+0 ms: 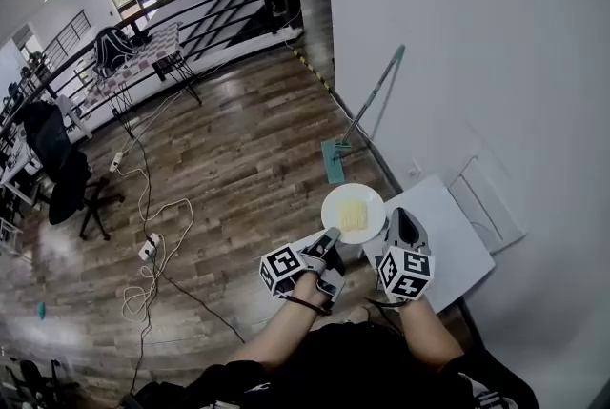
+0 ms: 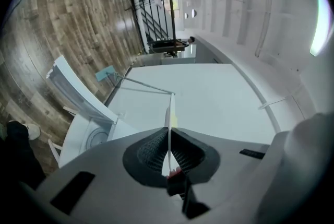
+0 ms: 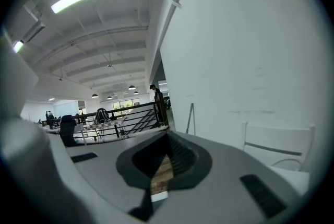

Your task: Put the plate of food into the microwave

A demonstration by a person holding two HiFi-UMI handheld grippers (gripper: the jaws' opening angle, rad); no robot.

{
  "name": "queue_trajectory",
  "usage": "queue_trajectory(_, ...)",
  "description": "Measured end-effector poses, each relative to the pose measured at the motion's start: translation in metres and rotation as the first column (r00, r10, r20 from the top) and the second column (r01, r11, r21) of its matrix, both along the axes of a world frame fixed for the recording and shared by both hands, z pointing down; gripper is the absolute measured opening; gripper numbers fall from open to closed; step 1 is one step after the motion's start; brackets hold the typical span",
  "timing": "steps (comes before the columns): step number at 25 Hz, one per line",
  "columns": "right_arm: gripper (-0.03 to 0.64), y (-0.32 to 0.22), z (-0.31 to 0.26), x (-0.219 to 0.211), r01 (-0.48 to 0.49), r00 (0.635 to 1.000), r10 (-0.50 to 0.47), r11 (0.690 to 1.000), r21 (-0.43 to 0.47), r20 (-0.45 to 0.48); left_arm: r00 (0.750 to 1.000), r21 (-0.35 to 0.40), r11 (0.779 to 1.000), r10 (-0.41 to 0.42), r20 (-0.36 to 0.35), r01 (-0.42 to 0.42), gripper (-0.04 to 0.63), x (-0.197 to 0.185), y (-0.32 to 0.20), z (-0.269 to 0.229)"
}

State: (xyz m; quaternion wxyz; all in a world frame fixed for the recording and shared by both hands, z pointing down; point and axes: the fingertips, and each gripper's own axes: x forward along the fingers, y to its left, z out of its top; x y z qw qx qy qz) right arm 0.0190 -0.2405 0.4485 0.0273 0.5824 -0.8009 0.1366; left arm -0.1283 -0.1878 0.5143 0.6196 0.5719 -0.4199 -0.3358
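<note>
— Left tongs (image 2: 168, 137)?
— Clamped on the plate (image 1: 345, 195), at its near left rim. The plate shows edge-on between the pads.
— Right tongs (image 3: 167, 154)?
— Tips together, nothing between them. They sit just right of the plate.
— And the plate?
— Held in the air above the wood floor (image 1: 238, 169), beside the left corner of a white tabletop (image 1: 448, 240), with yellow food (image 1: 354, 214) on it. Farther off, a mop (image 1: 367, 107) leans on the white wall (image 1: 477, 35).

Loose cables (image 1: 144, 193), a power strip (image 1: 148, 249) and an office chair (image 1: 69, 180) rest on the wooden floor (image 1: 238, 159).
</note>
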Motion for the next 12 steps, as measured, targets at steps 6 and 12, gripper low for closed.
queue_trajectory(6,0.006,-0.024,0.007,0.043,-0.104,0.995,0.104,0.994,-0.018,-0.001,0.995,-0.010,0.995,0.103,-0.007,-0.103,0.015,0.039,-0.040,0.006)
queue_trajectory(12,0.006,-0.027,0.012,0.088,-0.248,0.969,0.248,0.968,-0.028,-0.019,0.967,-0.013,0.967,0.256,-0.008,-0.256,0.015,0.088,-0.075,0.012)
